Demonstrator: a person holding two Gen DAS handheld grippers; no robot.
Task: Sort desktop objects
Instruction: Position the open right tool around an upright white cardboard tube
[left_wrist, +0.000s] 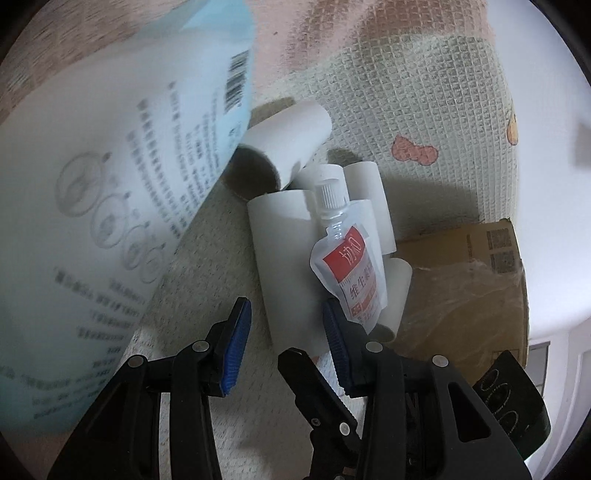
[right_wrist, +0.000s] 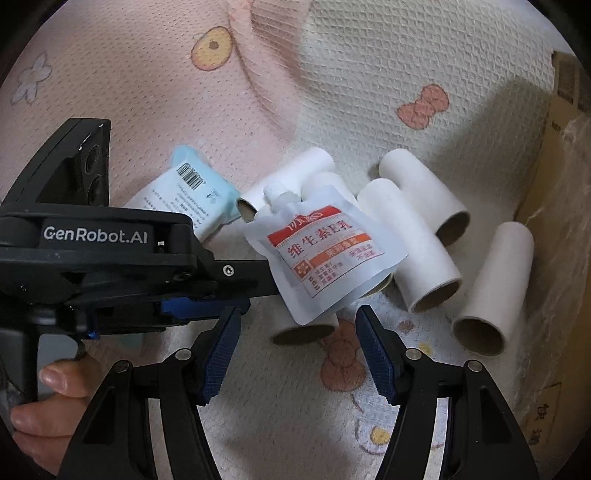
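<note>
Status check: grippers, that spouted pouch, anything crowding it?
Left gripper open around a paper tube. Right gripper open, empty. Spouted pouch lies atop the tubes. Wipes pack alongside.

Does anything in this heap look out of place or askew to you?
Yes. A red-and-white spout pouch lies tilted on top of the white cardboard tubes, the only soft packet among them. The tubes lie jumbled at different angles. No spill or damage shows.
</note>
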